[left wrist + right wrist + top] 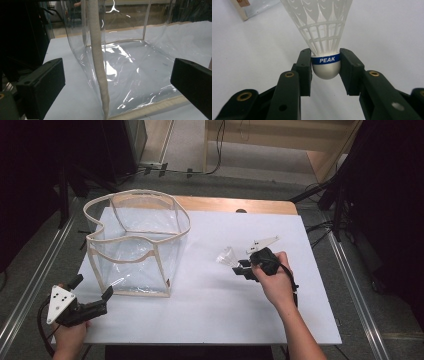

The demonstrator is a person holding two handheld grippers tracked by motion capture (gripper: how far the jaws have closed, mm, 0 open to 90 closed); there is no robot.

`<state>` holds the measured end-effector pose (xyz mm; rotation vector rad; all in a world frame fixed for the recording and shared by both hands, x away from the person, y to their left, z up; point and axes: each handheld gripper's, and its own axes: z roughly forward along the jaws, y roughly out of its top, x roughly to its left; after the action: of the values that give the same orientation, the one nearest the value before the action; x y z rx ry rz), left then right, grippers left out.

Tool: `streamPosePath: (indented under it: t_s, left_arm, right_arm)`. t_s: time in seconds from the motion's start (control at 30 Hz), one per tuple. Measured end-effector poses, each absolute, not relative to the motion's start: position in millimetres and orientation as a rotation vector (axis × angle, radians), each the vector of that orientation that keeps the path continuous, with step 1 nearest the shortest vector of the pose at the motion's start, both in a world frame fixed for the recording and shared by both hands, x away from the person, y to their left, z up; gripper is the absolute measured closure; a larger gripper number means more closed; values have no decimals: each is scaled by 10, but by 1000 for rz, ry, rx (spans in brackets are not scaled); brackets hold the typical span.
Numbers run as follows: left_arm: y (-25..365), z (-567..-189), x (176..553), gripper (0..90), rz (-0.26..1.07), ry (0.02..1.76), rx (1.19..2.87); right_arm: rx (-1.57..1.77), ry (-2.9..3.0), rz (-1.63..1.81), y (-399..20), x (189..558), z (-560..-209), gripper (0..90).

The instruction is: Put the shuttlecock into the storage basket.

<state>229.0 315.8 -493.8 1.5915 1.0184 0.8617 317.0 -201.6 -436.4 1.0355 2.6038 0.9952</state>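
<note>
Shuttlecock (325, 37) sitting above white table (210, 310), right of clear bag (137, 245); your right gripper (325, 68) is pinching its rounded cork base. Left gripper (117, 82) is gaping open at bag corner. Risk: smooth cork squirting out if you're tilting or loosening grip.

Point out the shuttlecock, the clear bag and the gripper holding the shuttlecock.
shuttlecock (326, 71): right gripper view, on its white rounded cork.
clear bag (137, 193): high view, on the cream rim at its open top.
right gripper (325, 72): right gripper view, midway between its fingertips.
</note>
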Motion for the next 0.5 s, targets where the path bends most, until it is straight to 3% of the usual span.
streamPosePath:
  t_s: [0.5]
  left_arm:
    - [3158,-4938,2291,0,861,1017,1592]
  right_arm:
    - [1028,2549,1106,-1965,3219,-4234,617]
